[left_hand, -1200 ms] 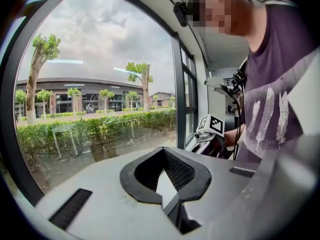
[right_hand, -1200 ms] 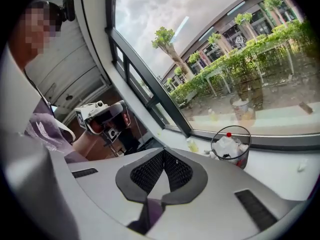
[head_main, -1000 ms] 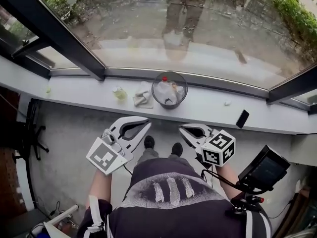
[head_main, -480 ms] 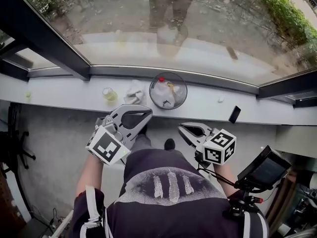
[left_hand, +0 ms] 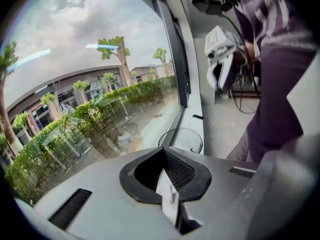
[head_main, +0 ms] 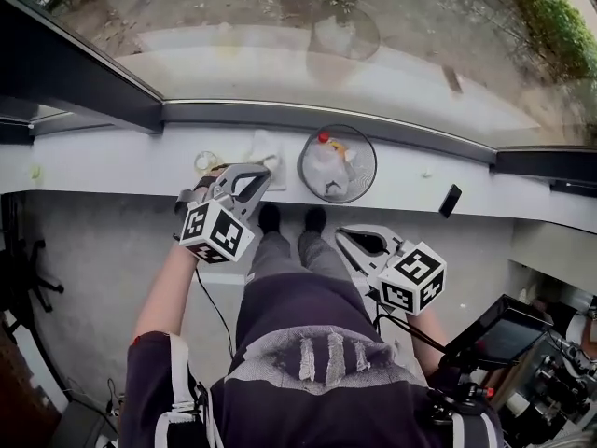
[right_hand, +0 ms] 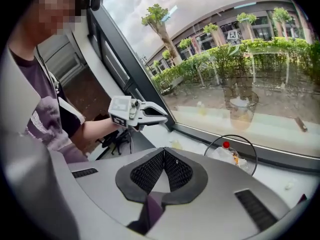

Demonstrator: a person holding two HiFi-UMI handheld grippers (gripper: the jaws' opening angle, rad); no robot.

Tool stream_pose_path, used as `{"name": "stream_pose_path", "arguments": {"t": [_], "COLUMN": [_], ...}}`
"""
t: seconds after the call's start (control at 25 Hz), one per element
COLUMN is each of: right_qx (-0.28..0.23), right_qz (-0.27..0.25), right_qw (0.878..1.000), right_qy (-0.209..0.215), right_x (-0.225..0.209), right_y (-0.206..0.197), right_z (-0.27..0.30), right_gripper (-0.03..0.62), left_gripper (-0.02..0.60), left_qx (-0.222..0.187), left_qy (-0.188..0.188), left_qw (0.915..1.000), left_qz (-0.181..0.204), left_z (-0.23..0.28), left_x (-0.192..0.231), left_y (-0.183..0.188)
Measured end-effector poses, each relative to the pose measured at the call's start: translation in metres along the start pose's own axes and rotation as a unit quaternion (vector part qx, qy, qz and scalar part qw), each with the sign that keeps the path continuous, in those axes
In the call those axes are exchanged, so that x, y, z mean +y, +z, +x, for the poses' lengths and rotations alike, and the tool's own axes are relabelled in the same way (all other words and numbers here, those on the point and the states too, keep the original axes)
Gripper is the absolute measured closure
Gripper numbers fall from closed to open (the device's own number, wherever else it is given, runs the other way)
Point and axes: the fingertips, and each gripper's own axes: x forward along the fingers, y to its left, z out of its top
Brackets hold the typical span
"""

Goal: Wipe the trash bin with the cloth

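Observation:
The trash bin (head_main: 338, 163) is a round see-through bin with a dark rim, standing on the white window sill (head_main: 121, 171). Inside lie crumpled rubbish and a red-capped bottle (head_main: 324, 138). A pale cloth (head_main: 265, 145) lies left of the bin, partly hidden by my left gripper (head_main: 262, 172). That gripper is shut and empty, with its tips over the sill's front edge by the cloth. My right gripper (head_main: 343, 239) is shut and empty, hanging lower, short of the sill and below the bin. The bin (right_hand: 231, 154) lies ahead of it, and the left gripper (right_hand: 159, 115) shows to its left.
A small yellowish container (head_main: 206, 162) stands on the sill left of the cloth. A dark phone (head_main: 450, 200) lies at the sill's right, with a small white scrap (head_main: 424, 174) near it. Window glass rises right behind the sill. A monitor rig (head_main: 494, 329) hangs at lower right.
My left gripper has swung forward to the sill, beside the cloth. The right gripper has shifted only a little. The view has come closer to the sill and bin.

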Motion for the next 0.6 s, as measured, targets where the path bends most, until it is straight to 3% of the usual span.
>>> {"name": "stream_pose_path", "arguments": {"t": [0.12,0.24,0.28,0.4,0.6], "right_qx": [0.016,0.029,0.033,0.045,0.075], "right_qz": [0.010,0.029,0.035,0.041,0.014], "right_qw": [1.000,0.999,0.999,0.998,0.997], "right_qy": [-0.010,-0.009,-0.005,0.000,-0.025], "right_x": [-0.019,-0.040,-0.046,-0.063,-0.097], "right_y": [-0.003,-0.008,-0.010,-0.015,-0.028], "right_z": [0.007,0.016,0.020,0.034,0.052], "right_gripper": [0.594,0.594,0.594,0.594,0.594], "left_gripper": [0.575,0.190,0.150,0.123,0.121], "left_qx": [0.067,0.134,0.158,0.215,0.266], "left_qy": [-0.019,-0.063,-0.074,-0.106,-0.153], "left_qw": [0.9972,0.9889,0.9846,0.9702,0.9504], "left_qz": [0.027,0.011,0.016,0.035,0.051], "left_z": [0.043,0.090,0.105,0.148,0.207], "left_x": [-0.004,-0.015,-0.018,-0.031,-0.051], "left_y": [-0.047,-0.097,-0.114,-0.166,-0.231]}}
